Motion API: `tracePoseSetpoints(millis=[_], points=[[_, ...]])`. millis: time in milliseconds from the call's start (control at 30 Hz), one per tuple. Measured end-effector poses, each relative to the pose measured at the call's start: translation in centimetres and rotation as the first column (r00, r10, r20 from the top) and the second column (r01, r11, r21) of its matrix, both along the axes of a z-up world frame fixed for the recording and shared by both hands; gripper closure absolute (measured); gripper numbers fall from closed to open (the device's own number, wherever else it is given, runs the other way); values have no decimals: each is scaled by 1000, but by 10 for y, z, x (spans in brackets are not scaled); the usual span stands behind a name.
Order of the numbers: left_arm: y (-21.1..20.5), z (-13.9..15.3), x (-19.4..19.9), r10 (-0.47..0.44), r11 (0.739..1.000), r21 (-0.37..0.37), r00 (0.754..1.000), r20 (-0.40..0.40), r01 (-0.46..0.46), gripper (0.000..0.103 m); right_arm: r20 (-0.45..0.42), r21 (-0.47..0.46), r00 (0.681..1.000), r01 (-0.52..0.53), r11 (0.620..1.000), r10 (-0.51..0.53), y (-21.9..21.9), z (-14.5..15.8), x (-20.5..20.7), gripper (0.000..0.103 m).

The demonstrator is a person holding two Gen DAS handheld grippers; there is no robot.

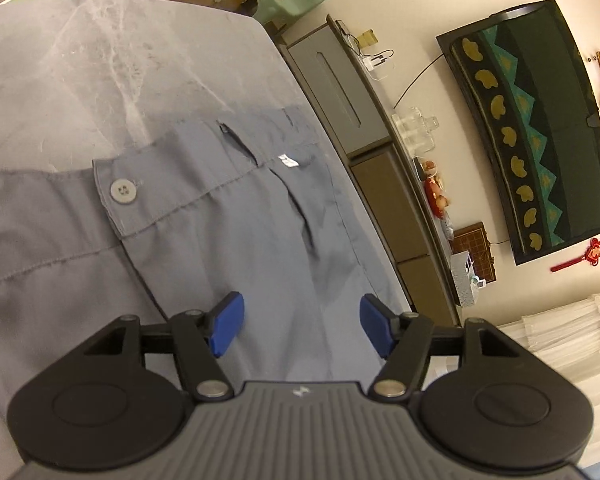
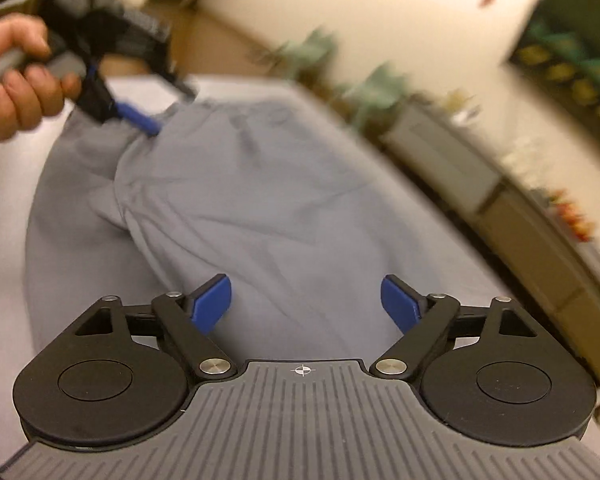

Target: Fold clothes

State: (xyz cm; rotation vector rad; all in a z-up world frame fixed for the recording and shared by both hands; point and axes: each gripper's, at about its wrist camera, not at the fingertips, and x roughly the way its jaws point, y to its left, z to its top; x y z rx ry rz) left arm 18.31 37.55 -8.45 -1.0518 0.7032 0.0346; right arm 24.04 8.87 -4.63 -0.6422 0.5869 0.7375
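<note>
My left gripper (image 1: 301, 322) hangs spread, nothing pinched, over the grey cotton trousers (image 1: 204, 216), their button (image 1: 122, 190) ahead-left. My right gripper (image 2: 306, 305) gapes wide, trousers below it.

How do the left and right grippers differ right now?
The left gripper has a narrower gap between its pads than the right gripper. The left hangs over the waistband end of the grey trousers, by the button; the right is over plain cloth. The left's view is sharp, the right's smeared. Both are open, with nothing between the blue pads.
</note>
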Motion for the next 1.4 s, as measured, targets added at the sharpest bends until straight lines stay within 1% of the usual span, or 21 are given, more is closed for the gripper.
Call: tracePoseSetpoints(millis=[67, 100, 133, 167, 200, 233, 333, 500, 567, 667, 733, 867, 900, 933, 1000, 1067, 1133, 1167, 1267, 1367, 1400], points=[[4, -1, 3, 1, 1000, 1, 1000, 0, -1, 37, -78, -50, 997, -29, 998, 25, 21, -13, 20, 17], [5, -1, 4, 1, 1000, 1, 1000, 0, -1, 37, -117, -65, 993, -28, 997, 20, 22, -17, 26, 29], [8, -1, 6, 5, 1000, -5, 1000, 1, -5, 37, -168, -72, 986, -25, 997, 12, 23, -21, 34, 56], [12, -1, 8, 10, 1000, -12, 1000, 3, -10, 37, -216, -70, 976, -22, 997, 6, 23, -22, 40, 69], [17, 1, 9, 22, 1000, -20, 1000, 12, -21, 37, -246, -66, 969, -24, 998, 7, 23, -22, 43, 96], [24, 2, 8, 32, 999, -19, 999, 20, -32, 37, -252, -56, 968, -23, 998, 9, 22, -19, 43, 103], [35, 7, 9, 53, 998, 16, 998, 28, -54, 36, -184, -5, 983, -15, 1000, 14, 17, 2, 31, 103], [56, 5, 14, 88, 988, 125, 996, -14, -86, 33, -100, 228, 994, -20, 973, 44, -7, 58, -11, 103], [64, 1, 20, 86, 988, 129, 996, -21, -82, 32, -63, 230, 998, -5, 973, 20, -10, 61, -28, 103], [60, -8, 38, 37, 996, 85, 999, -32, -34, 25, -38, 195, 998, 53, 979, -47, -17, 52, -42, 85], [51, -11, 54, 17, 992, 126, 998, -64, -9, 22, -34, 202, 994, 112, 973, -107, -25, 44, -47, 54], [30, -6, 78, -16, 969, 245, 997, -81, 36, 18, -69, 258, 968, 249, 933, -239, -71, 34, -63, 37], [28, -6, 82, -18, 966, 256, 997, -79, 37, 19, -74, 267, 953, 302, 915, -293, -90, 36, -67, 28], [26, -6, 86, -25, 965, 258, 997, -76, 43, 21, -85, 277, 930, 367, 888, -358, -110, 36, -71, 19], [23, -6, 89, -35, 960, 275, 997, -74, 54, 30, -176, 318, 852, 524, 790, -494, -161, 31, -79, 14], [19, -5, 91, -49, 951, 303, 996, -69, 68, 55, -301, 362, 761, 649, 669, -575, -209, 23, -90, 14], [17, -3, 90, -82, 949, 301, 995, -48, 93, 94, -431, 398, 668, 744, 536, -607, -252, 15, -103, 14], [16, -2, 89, -97, 951, 291, 995, -34, 103, 102, -512, 423, 625, 780, 461, -589, -269, 9, -107, 13], [9, 18, 84, -102, 944, 318, 995, 14, 92, 101, -741, 446, 501, 865, 229, -447, -306, -16, -111, 13], [3, 44, 71, -155, 945, 306, 980, 123, 111, 103, -817, 423, 419, 903, 83, -396, -318, -36, -94, 16], [3, 52, 65, -169, 951, 288, 970, 176, 114, 103, -832, 408, 390, 912, 41, -394, -321, -43, -86, 28]])
